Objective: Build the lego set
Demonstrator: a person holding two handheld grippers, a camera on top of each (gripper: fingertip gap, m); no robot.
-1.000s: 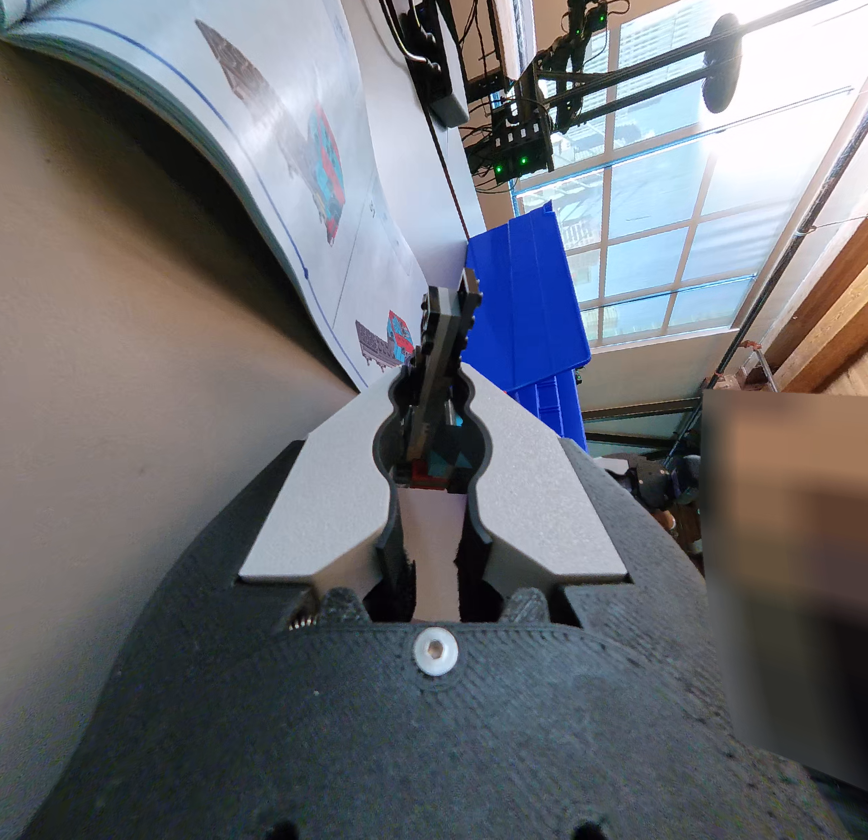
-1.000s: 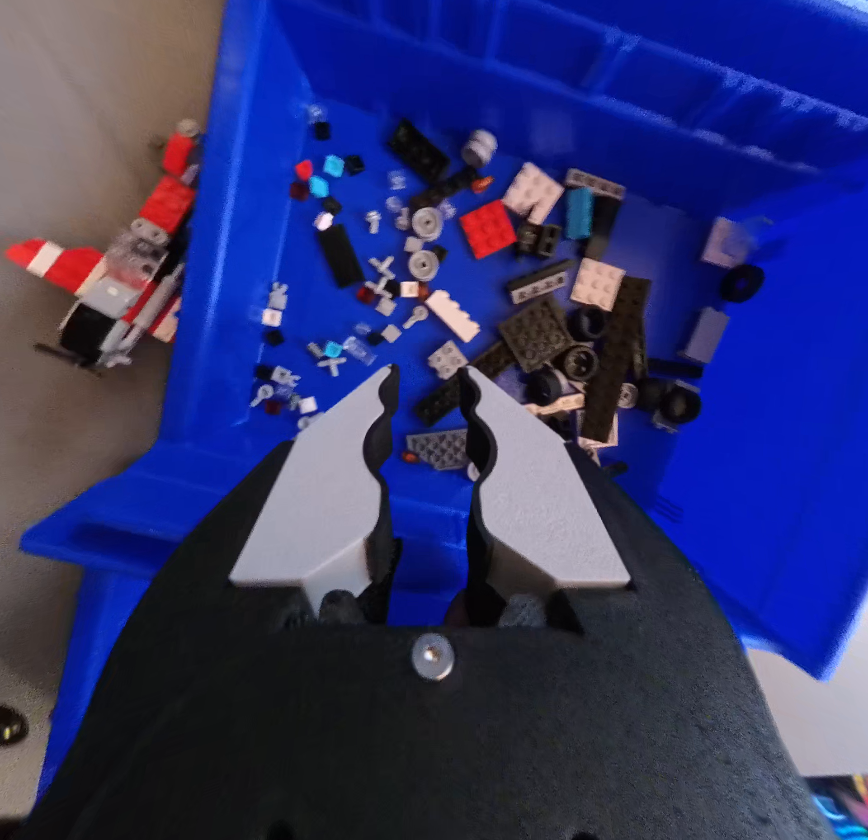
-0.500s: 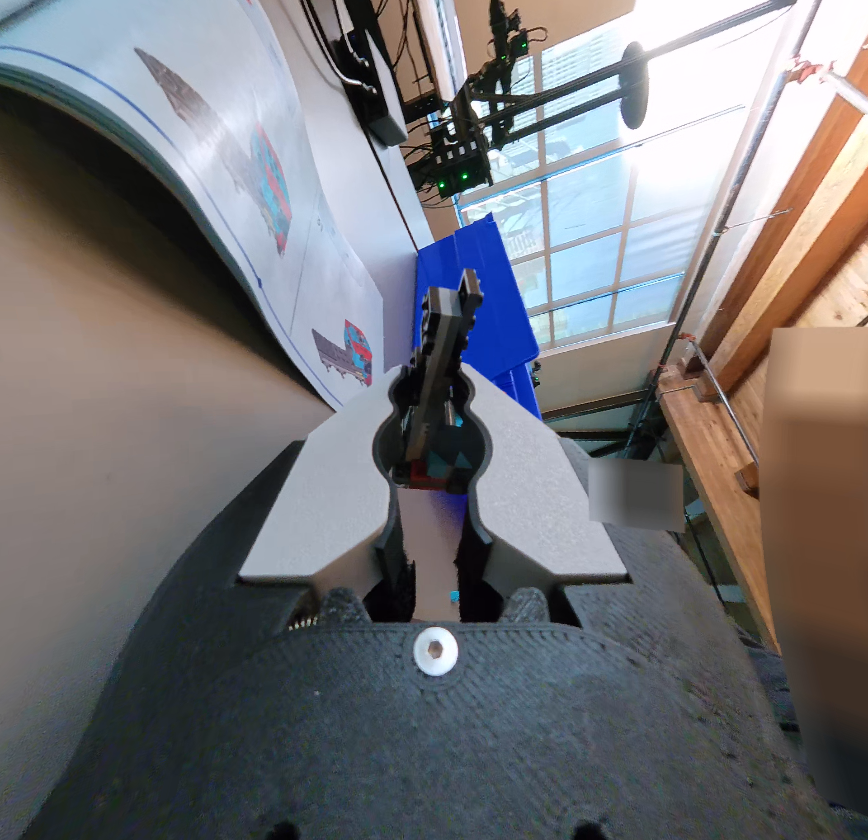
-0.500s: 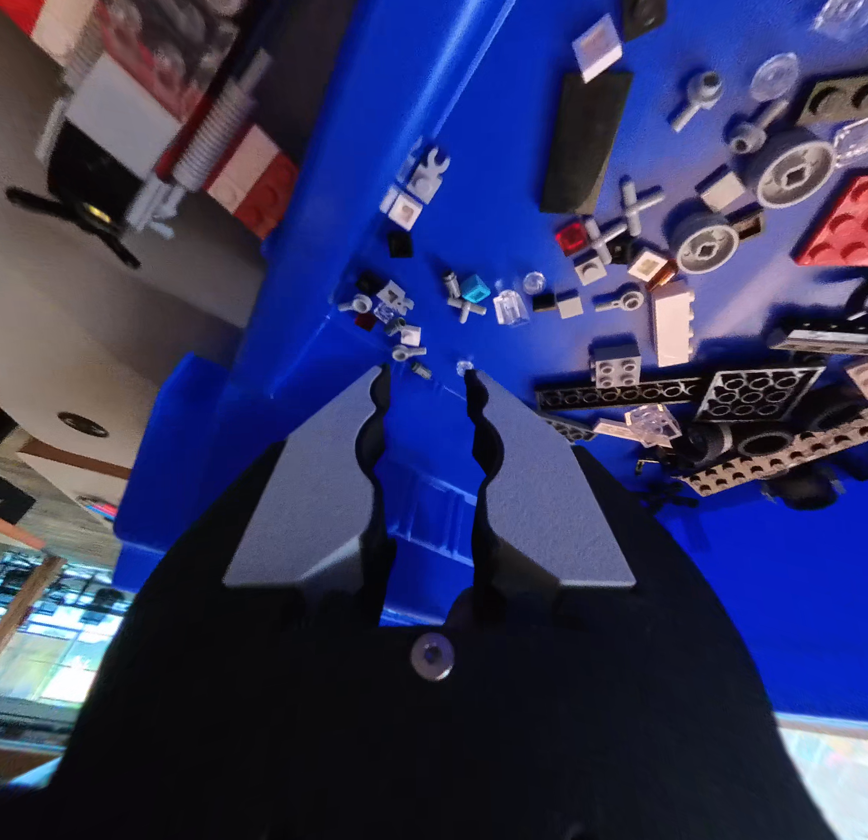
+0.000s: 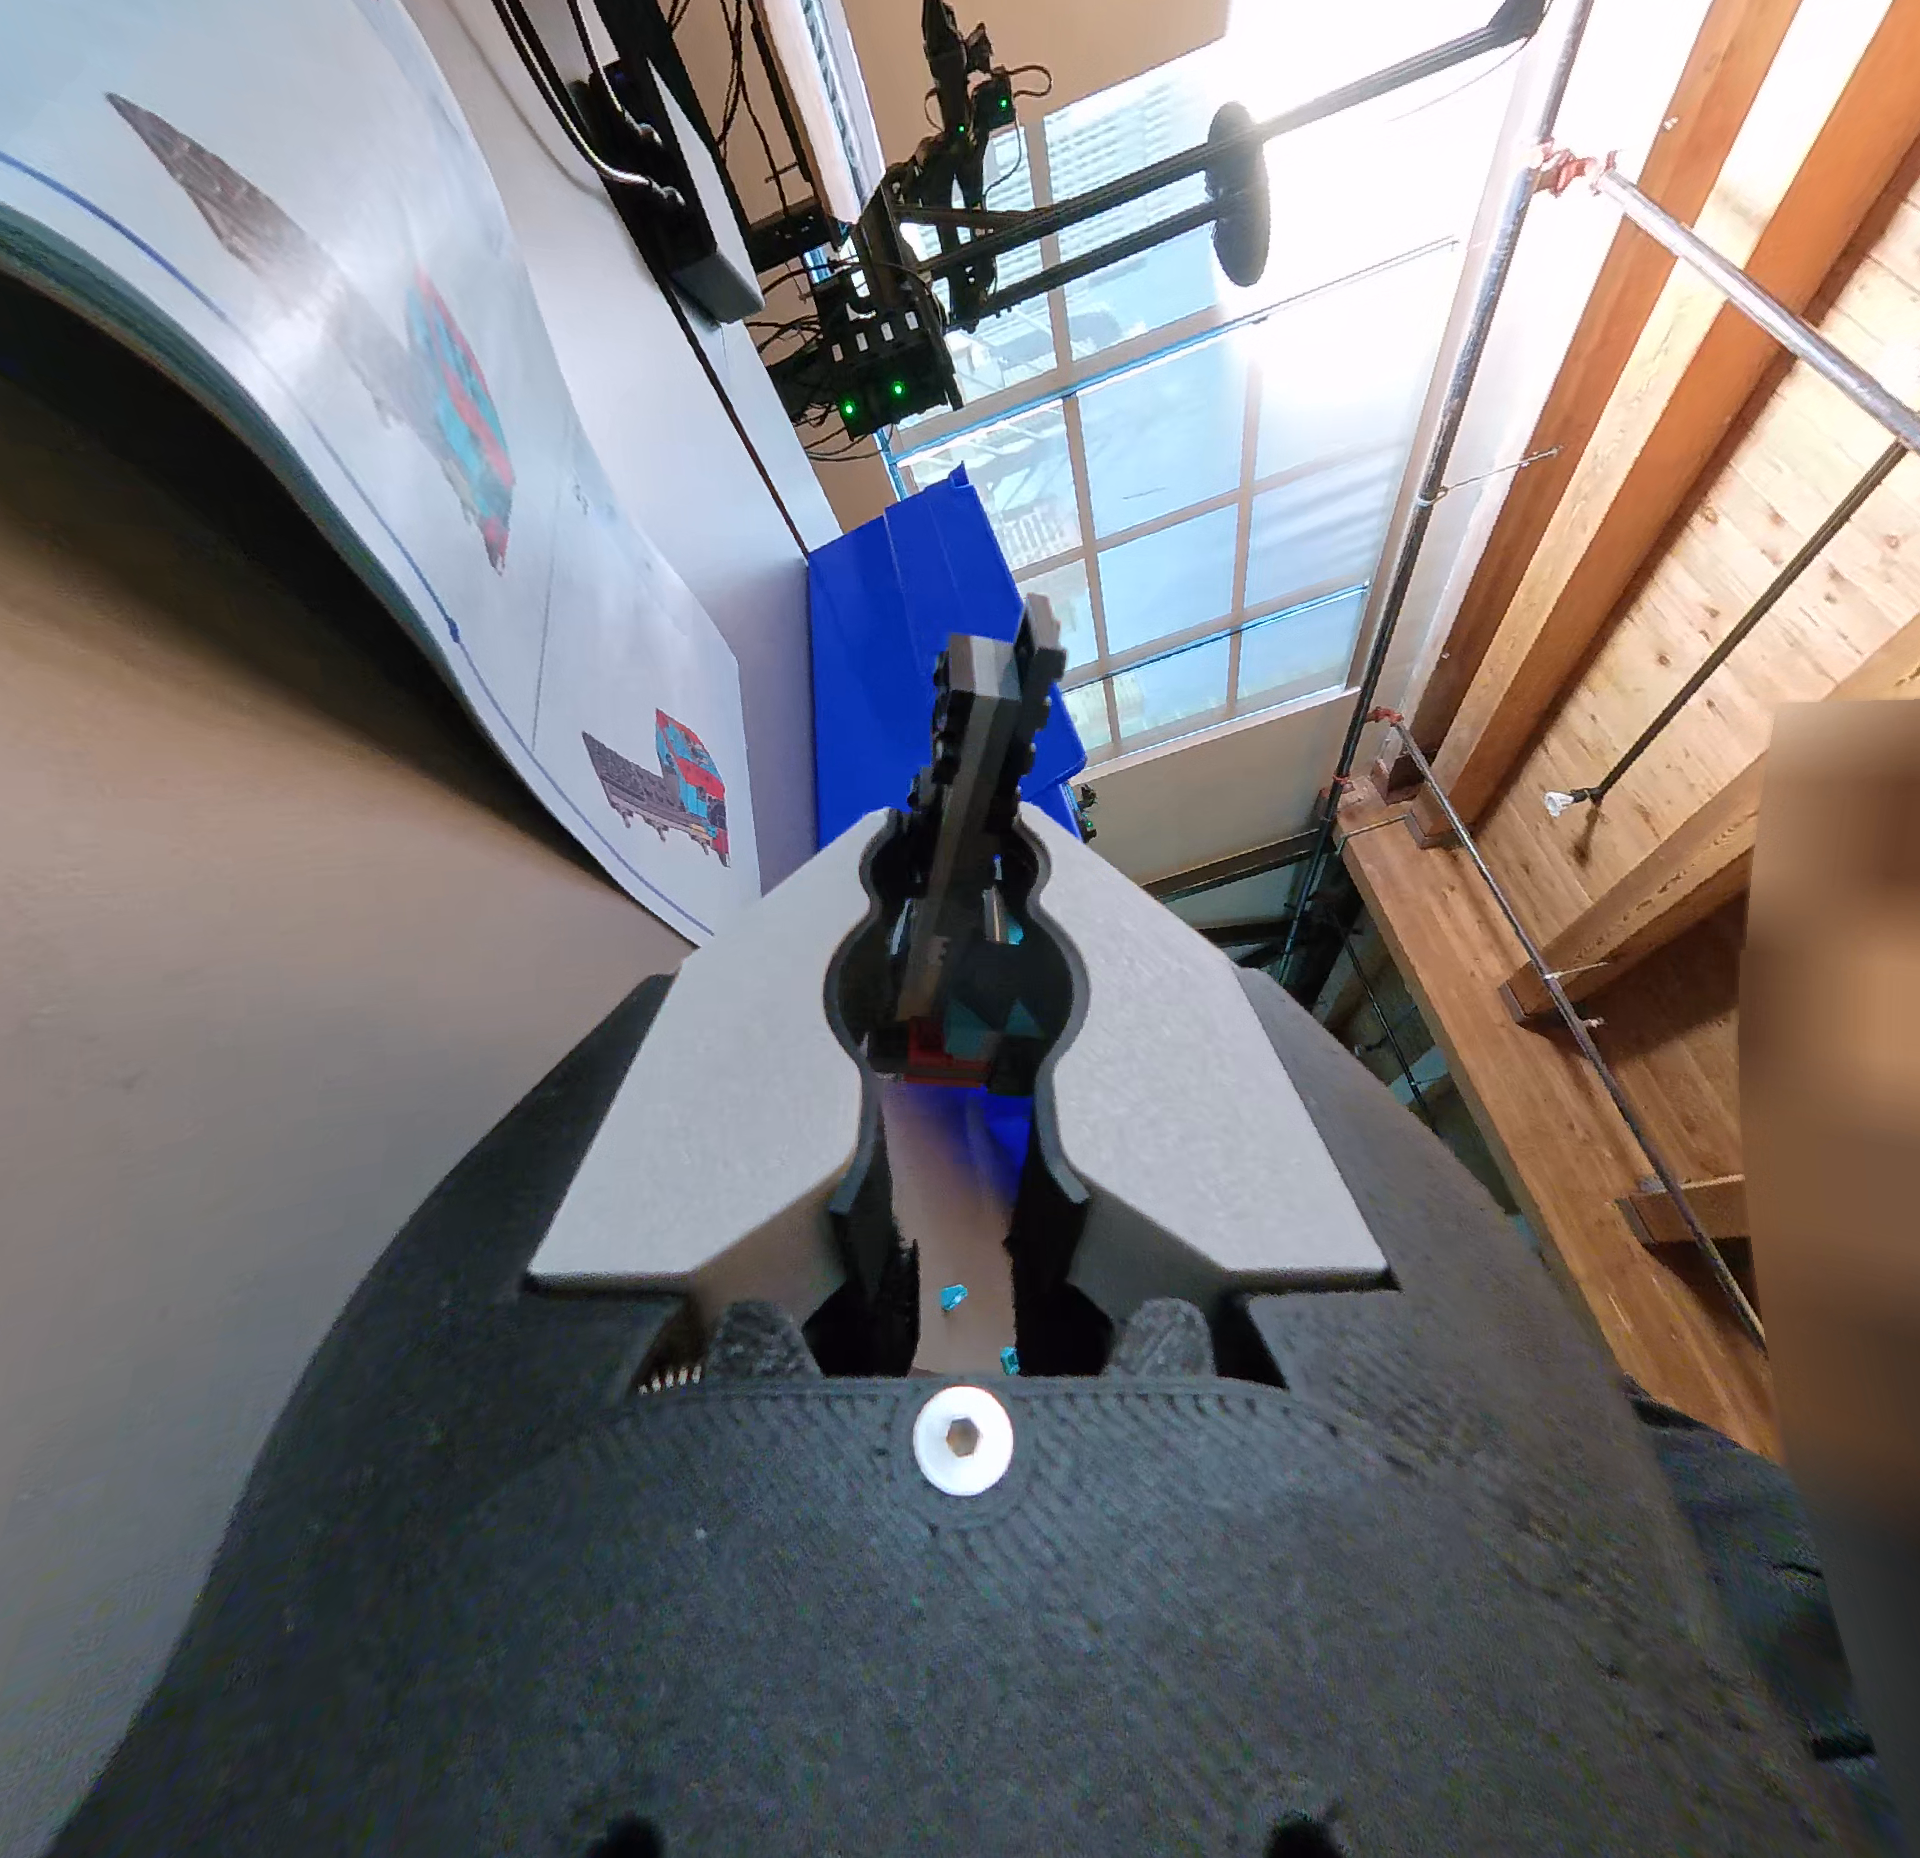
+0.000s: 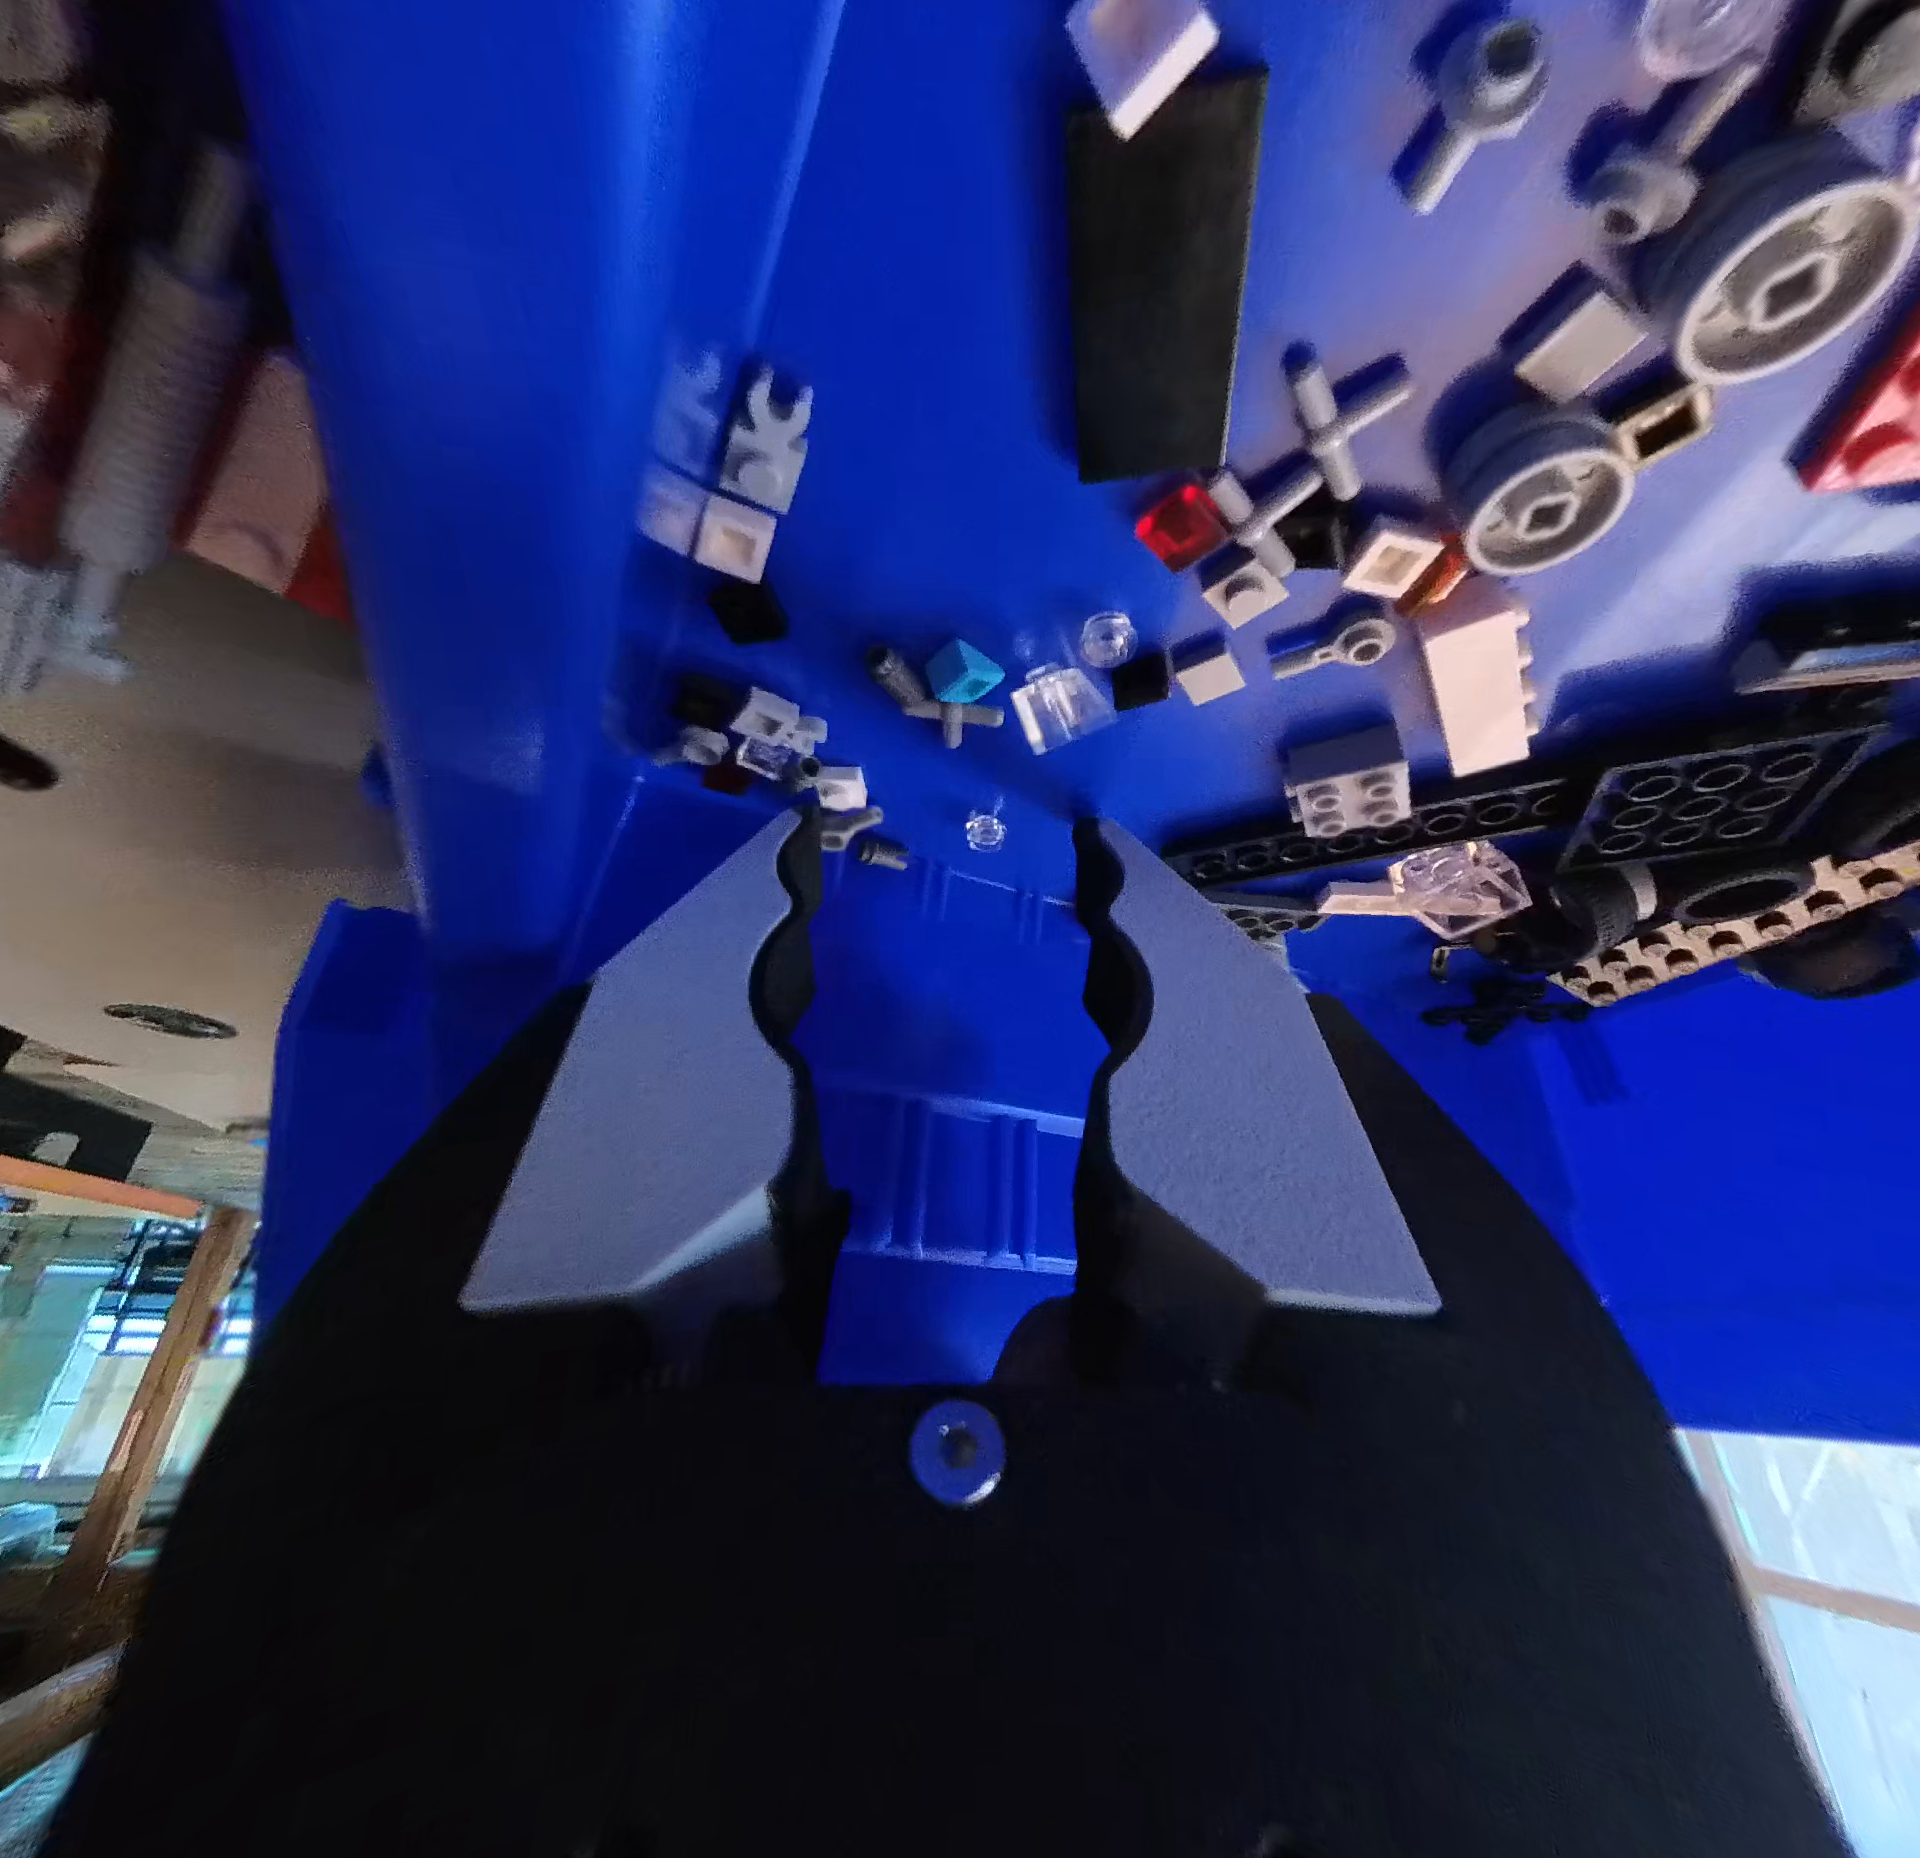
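Blue bin (image 6: pixel 499 250) below spread right fingers (image 6: pixel 665 1060); left fingers (image 5: pixel 727 1081) pinch dark-grey lego assembly (image 5: pixel 977 800) (red-and-teal base).

Blue bin (image 6: pixel 540 250) glossy smooth plastic; loose bricks (image 6: pixel 1153 281) hard plastic, some clear; gripper fingers (image 5: pixel 727 1102) matt grainy grey, body rough layered black print; instruction booklet (image 5: pixel 436 374) smooth paper; beams (image 5: pixel 1662 520) probably bare wood

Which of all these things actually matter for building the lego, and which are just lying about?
Part of the job:
- left claw gripping the half-built dark model
- right claw, open
- blue bin of loose pieces
- instruction booklet

Just lying about:
- finished red and white model
- camera rig
- window
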